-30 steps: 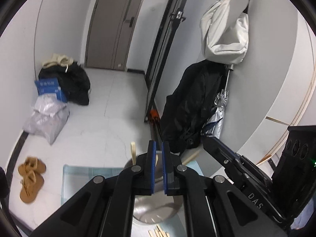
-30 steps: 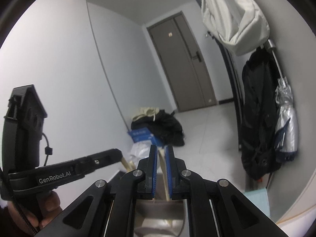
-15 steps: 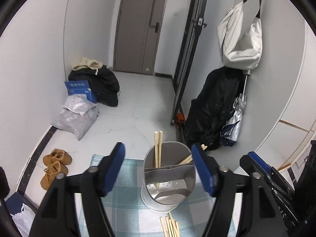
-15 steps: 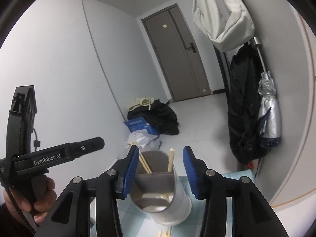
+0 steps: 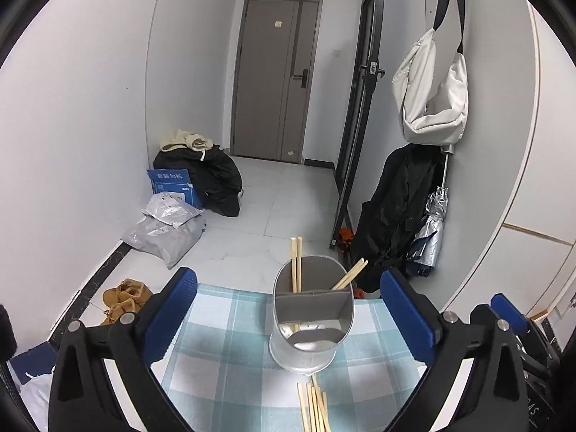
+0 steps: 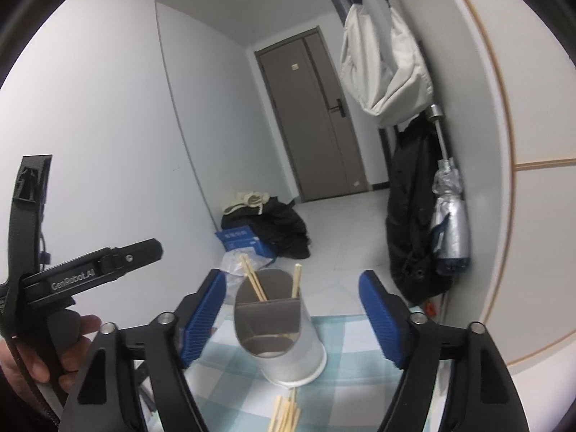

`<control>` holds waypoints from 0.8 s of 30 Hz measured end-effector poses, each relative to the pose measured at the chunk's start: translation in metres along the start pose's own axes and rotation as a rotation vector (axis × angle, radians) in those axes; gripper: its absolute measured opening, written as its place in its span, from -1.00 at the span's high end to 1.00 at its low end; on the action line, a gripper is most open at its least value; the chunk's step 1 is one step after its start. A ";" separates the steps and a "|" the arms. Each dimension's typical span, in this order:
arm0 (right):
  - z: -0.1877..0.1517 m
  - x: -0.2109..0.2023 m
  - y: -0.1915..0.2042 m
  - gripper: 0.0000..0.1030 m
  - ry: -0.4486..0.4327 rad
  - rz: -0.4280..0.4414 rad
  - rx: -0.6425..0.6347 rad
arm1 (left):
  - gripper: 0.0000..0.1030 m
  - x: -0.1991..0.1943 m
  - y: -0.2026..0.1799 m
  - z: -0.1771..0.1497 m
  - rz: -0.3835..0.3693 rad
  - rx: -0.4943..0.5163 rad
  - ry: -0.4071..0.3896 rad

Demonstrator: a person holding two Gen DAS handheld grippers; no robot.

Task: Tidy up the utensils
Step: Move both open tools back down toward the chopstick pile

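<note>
The metal holder (image 5: 311, 318) stood upright on the checked tabletop (image 5: 223, 352), chopsticks (image 5: 296, 268) in its far compartments, loose chopsticks (image 5: 314, 408) just before it. Both the left tongs (image 5: 292, 315) and right tongs (image 6: 293, 318) were opening, empty, the holder in view between their blue pads, untouched.

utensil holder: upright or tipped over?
Upright. The utensil holder stands on its base on the checked cloth, mouth up, chopsticks poking out the top.

Blue-white checked cloth (image 5: 230, 356); silver holder (image 5: 309, 324); pale wood chopsticks (image 5: 313, 410).
</note>
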State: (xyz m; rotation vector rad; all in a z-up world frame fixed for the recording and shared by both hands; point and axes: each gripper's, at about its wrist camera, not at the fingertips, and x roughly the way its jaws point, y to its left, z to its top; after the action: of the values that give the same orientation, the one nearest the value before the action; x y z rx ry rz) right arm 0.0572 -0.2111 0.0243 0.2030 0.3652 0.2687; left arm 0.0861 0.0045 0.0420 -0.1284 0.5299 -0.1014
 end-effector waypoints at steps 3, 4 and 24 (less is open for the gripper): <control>-0.008 -0.007 0.002 -0.55 0.009 -0.013 -0.012 | -0.93 -0.005 0.000 -0.008 0.003 0.007 -0.005; -0.010 -0.009 0.002 -0.56 0.012 -0.016 -0.015 | -0.93 -0.007 0.001 -0.012 0.004 0.006 -0.005; -0.084 -0.028 0.007 -0.68 0.082 -0.086 -0.054 | -0.93 0.001 0.019 -0.081 0.006 -0.003 0.041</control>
State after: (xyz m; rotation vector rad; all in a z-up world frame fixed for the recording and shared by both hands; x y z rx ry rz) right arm -0.0012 -0.2008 -0.0417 0.1233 0.4464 0.2025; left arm 0.0465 0.0153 -0.0307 -0.1282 0.5713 -0.0973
